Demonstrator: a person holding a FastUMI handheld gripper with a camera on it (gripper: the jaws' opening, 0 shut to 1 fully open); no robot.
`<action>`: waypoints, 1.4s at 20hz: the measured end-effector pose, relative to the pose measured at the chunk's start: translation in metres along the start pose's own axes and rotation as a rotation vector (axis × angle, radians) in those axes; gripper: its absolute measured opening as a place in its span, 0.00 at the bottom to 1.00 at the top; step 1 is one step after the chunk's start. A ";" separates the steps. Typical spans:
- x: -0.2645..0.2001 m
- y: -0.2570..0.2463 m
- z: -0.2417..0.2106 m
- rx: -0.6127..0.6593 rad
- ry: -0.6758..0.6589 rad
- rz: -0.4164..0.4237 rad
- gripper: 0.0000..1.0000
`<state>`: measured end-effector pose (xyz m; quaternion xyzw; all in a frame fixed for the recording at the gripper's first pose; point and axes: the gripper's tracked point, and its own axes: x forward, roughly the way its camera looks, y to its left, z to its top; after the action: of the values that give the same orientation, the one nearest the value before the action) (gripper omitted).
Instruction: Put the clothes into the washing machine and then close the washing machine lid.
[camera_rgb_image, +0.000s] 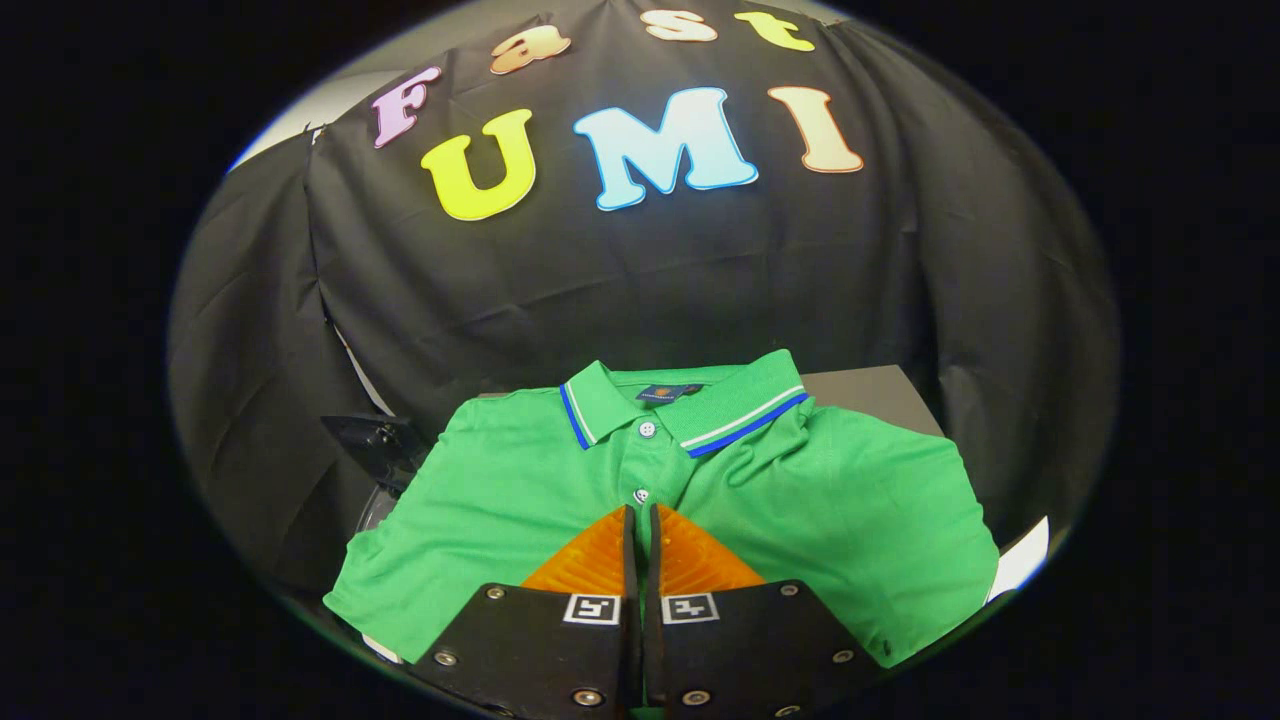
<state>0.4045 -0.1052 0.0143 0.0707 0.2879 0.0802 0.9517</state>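
A green polo shirt (820, 500) with a blue-and-white striped collar lies spread flat, front side up, on a dark grey surface (875, 392). My gripper (643, 512) hovers over the lower part of the shirt's button placket. Its two fingers stand almost together, with only a thin sliver of green showing between them. The cloth around the tips looks flat and not lifted, and nothing is held. The tips point toward the collar (690, 410), just short of the second button (641, 495).
A dark, glossy, hinged part (378, 445) juts out beside the shirt's left sleeve; I cannot tell what it is. A white edge (1022, 560) shows past the right sleeve. The black cloth wall stands close behind the shirt.
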 end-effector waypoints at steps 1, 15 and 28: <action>-0.001 0.002 0.000 -0.003 -0.007 0.001 0.01; -0.048 0.069 0.054 0.032 -0.229 0.106 0.01; -0.071 0.225 0.077 -0.033 -0.393 0.233 0.01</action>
<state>0.3643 0.0944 0.1569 0.1023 0.0856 0.1791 0.9748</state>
